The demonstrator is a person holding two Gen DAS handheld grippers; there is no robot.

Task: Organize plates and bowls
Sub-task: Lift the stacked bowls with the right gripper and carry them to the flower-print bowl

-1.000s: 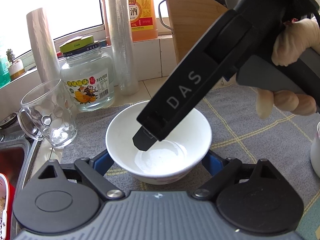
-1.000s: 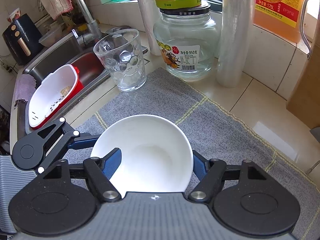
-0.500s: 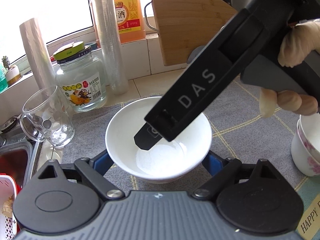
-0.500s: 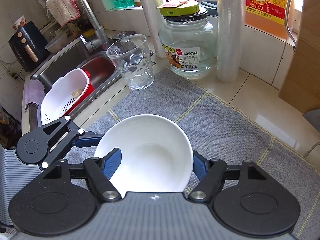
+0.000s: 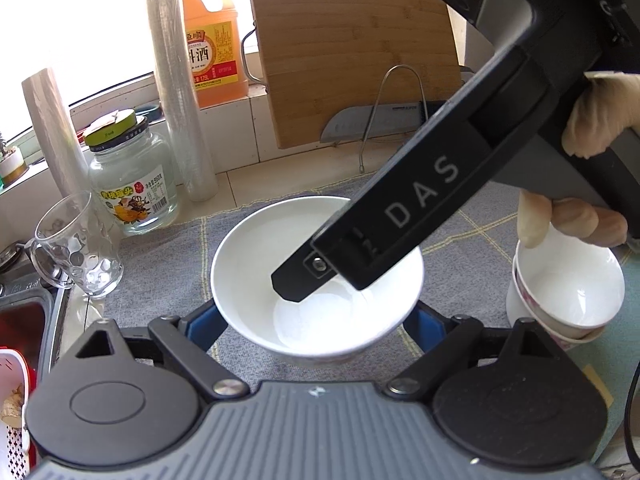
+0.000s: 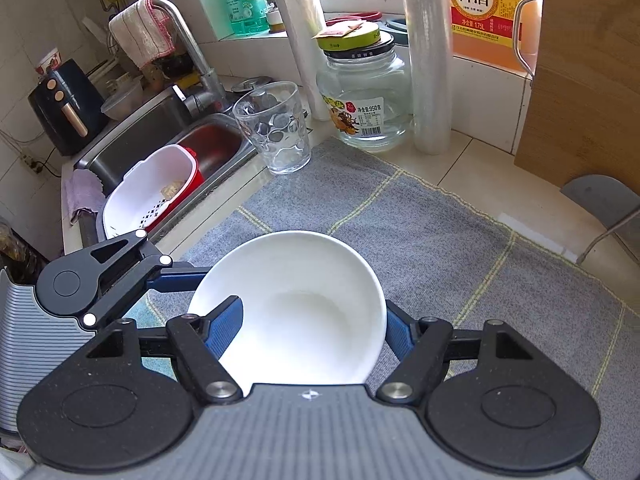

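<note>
Right gripper (image 6: 310,330) clamped on white bowl (image 6: 296,312), one blue pad inside the bowl, the other outside against the wall on the opposite side, jaws as close as they get; left gripper (image 5: 316,326) set wide around the same bowl (image 5: 308,276), blue pads at the outer wall on both sides, contact looks likely but can't tell for sure; right gripper's finger (image 5: 360,256) dips into the bowl in left wrist view, gloved hand (image 5: 592,184) on its handle; bowl sits above grey checked mat (image 6: 460,248), can't tell if it touches it; stack of white bowls with floral print (image 5: 568,292) just beside on the right in left wrist view; near the mat's far edge a dimpled glass (image 6: 276,128), glass jar with green lid (image 6: 368,100), plastic wrap roll (image 6: 426,60); behind those an orange cooking wine bottle (image 6: 484,12), bamboo cutting board (image 5: 352,60), knife (image 5: 372,122) leaning in front of it; off the mat's left side in right wrist view a sink (image 6: 156,136) with red and white colander (image 6: 148,192), tap with cloth (image 6: 140,36) draped over it.
</note>
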